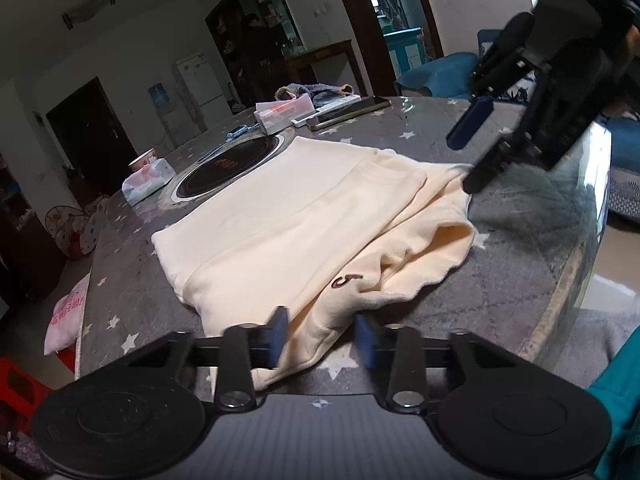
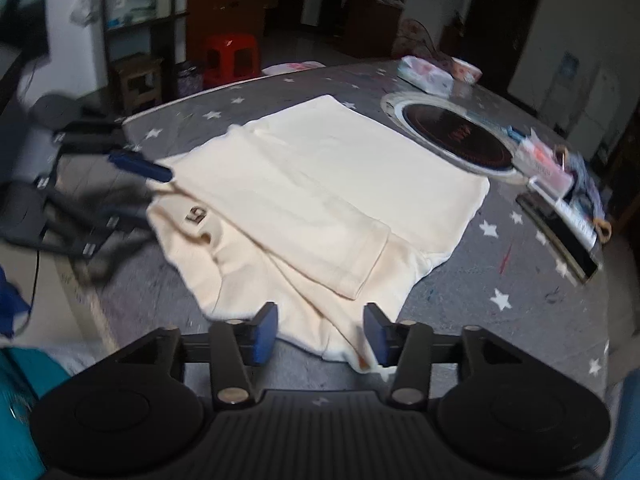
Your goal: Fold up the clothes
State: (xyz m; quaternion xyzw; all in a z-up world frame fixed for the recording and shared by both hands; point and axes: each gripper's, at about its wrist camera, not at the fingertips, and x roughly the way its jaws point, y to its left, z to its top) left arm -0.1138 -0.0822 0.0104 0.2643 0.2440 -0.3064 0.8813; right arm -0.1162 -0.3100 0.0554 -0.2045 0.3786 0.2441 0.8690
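The left gripper [image 2: 132,184] is motion-blurred; the phone [image 2: 560,232] is smeared.

A round table [image 1: 132,280] covered in grey cloth printed with white stars carries everything. Just ahead of both grippers' fingers lies a cream knit garment [image 1: 288,208], partly folded, bearing a small dark "5". Beyond it from the left gripper, a round black inset hob with a silver rim [image 1: 232,168] is partly covered by the garment's far edge. Left of that hob rests a soft white tissue pack [image 1: 146,182], a pink-patterned paper cup [image 1: 142,159] behind it. Farther off lie a white-and-pink flat box [image 1: 282,112] and a dark flat slab [image 1: 348,112].
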